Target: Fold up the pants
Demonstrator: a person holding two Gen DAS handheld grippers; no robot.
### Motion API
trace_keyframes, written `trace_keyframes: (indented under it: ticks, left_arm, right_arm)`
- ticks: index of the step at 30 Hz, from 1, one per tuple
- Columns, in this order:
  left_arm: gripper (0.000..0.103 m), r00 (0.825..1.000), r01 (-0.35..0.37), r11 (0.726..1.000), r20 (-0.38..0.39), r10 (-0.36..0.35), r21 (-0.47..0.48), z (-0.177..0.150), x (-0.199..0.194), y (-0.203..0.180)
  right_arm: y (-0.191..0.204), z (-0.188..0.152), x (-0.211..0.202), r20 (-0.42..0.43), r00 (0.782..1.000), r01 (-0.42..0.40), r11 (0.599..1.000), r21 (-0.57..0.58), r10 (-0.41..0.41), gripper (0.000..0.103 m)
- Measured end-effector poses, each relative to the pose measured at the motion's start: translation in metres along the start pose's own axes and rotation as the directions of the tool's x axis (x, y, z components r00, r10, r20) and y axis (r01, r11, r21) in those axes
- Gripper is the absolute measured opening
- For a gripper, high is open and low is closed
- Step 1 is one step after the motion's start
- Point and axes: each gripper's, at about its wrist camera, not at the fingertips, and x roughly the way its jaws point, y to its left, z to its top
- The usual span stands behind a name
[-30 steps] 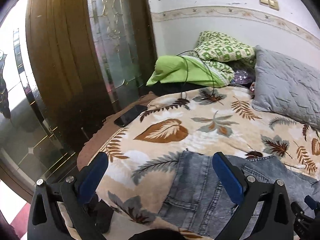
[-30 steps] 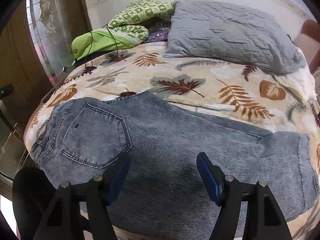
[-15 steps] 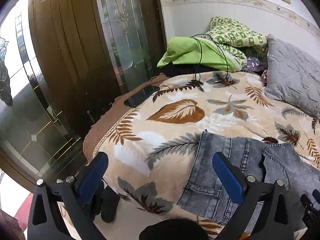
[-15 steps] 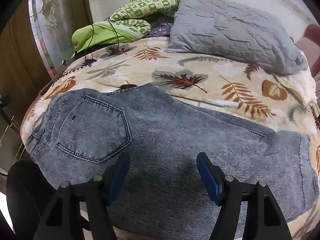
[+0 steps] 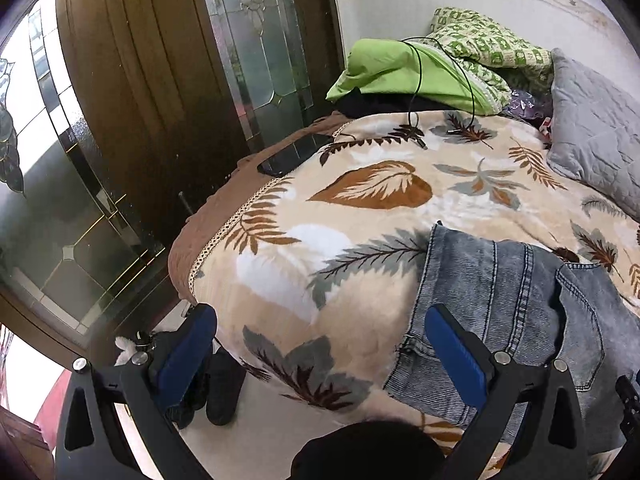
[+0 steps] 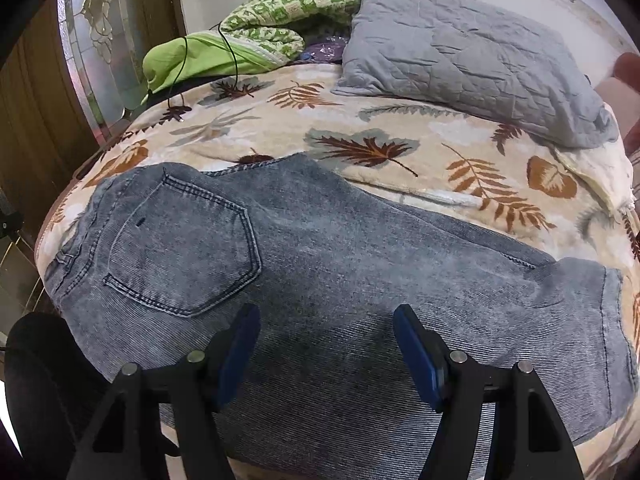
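Note:
Grey-blue jeans (image 6: 328,264) lie folded flat on a leaf-print blanket (image 6: 400,124), back pocket (image 6: 180,240) at the left, leg hem (image 6: 612,320) at the right. In the left wrist view the waistband end of the jeans (image 5: 500,300) lies at the lower right. My left gripper (image 5: 320,344) is open and empty, above the bed's near left corner, its right finger over the waistband edge. My right gripper (image 6: 326,348) is open and empty, just above the middle of the jeans.
A grey pillow (image 6: 460,48), a green pillow (image 5: 400,68) and a green patterned blanket (image 6: 288,12) lie at the head of the bed. A black cable (image 5: 444,80) and a phone (image 5: 296,154) lie near the left edge. A wooden glass-panelled door (image 5: 160,100) stands left. Dark shoes (image 5: 220,388) sit on the floor.
The left gripper has drawn back and to the left, so the jeans sit further right in its view. The right gripper has moved in slightly lower over the jeans. Both stay open.

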Motion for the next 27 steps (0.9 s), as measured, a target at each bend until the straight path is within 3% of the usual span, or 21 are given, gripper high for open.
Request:
trace_keyframes:
  ticks: [14, 27]
  left_arm:
    - [0.103, 1.000, 0.005, 1.000, -0.016, -0.005, -0.014, -0.004, 0.008, 0.005]
    - [0.103, 1.000, -0.003, 1.000, 0.030, 0.003, -0.001, -0.003, -0.008, -0.001]
  right_arm:
    - [0.004, -0.003, 0.008, -0.023, 1.000, 0.014, 1.000, -0.016, -0.015, 0.072]
    - [0.000, -0.005, 0.006, -0.019, 1.000, 0.021, 1.000, -0.019, -0.021, 0.072]
